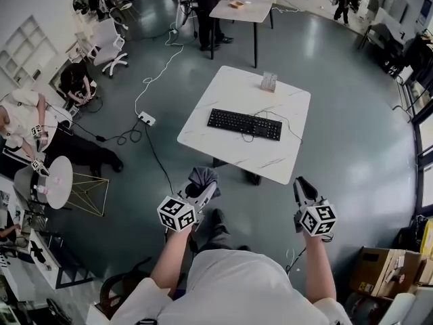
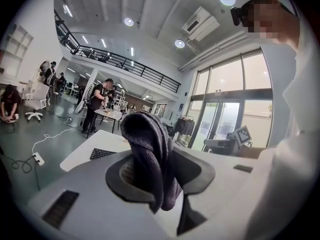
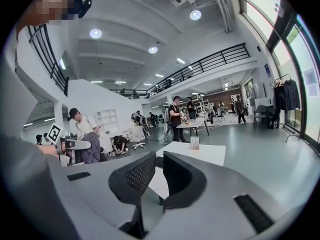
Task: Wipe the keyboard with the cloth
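Where the left gripper (image 1: 205, 189) is clamped tight, the cloth (image 2: 148, 149) sits pinched between its 2 jaws. It is a dark grey, nubby-woven piece, bunched into a thick fold that humps above the pads and droops in a loose tail below them. Beside it, the right gripper (image 3: 159, 170) holds nothing, its 2 ribbed jaws a narrow slit apart. Both hang in the air, short of the white, faintly veined table (image 1: 230, 90). On that table lies the keyboard (image 1: 244, 124), black, long and flat, set slightly askew, with its thin cable (image 1: 247, 139) looping at the near edge. Farther on, near the table's far edge, stands a small pale holder (image 1: 268, 81). Beyond it, 1 person (image 1: 206, 12) stands at a 2nd table (image 1: 247, 9).
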Available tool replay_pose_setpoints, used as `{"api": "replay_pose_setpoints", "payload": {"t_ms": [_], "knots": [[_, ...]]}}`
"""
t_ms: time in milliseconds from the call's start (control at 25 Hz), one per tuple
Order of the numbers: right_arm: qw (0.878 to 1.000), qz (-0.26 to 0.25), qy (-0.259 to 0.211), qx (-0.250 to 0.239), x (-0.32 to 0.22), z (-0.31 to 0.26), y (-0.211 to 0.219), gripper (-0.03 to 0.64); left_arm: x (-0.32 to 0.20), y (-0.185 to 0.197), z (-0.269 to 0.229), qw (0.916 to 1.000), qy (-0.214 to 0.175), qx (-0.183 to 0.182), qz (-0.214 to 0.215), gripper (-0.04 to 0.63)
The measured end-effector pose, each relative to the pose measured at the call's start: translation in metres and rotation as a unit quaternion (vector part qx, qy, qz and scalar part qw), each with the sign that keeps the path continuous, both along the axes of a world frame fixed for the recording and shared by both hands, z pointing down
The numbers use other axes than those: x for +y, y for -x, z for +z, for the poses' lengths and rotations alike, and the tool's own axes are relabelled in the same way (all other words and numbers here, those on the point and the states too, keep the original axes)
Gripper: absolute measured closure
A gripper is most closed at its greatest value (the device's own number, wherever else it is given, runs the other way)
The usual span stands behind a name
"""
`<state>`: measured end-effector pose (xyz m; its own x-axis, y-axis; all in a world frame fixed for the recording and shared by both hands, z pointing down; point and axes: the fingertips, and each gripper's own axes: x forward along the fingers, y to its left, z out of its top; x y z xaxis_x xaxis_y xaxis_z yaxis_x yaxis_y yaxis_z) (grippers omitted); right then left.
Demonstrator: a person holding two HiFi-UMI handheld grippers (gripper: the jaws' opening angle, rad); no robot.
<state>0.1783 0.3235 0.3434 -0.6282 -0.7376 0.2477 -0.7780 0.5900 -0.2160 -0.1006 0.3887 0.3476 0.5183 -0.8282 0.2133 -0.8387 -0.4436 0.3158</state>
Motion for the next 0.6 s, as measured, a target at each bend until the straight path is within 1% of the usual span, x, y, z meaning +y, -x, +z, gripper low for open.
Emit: {"api": "replay_pose_setpoints", "payload": {"t_ms": [280, 600], "knots": [[1.000, 0.016, 0.013, 0.001, -0.031, 0.007, 0.022, 0.560, -0.035, 0.028, 0.006, 0.9999, 0.012, -0.001, 0.011, 0.469], [0.999, 0.032, 0.023, 0.006, -0.067, 0.007, 0.047, 0.560, -0.081, 0.048, 0.004, 0.9994, 0.017, -0.002, 0.029, 0.469]]}}
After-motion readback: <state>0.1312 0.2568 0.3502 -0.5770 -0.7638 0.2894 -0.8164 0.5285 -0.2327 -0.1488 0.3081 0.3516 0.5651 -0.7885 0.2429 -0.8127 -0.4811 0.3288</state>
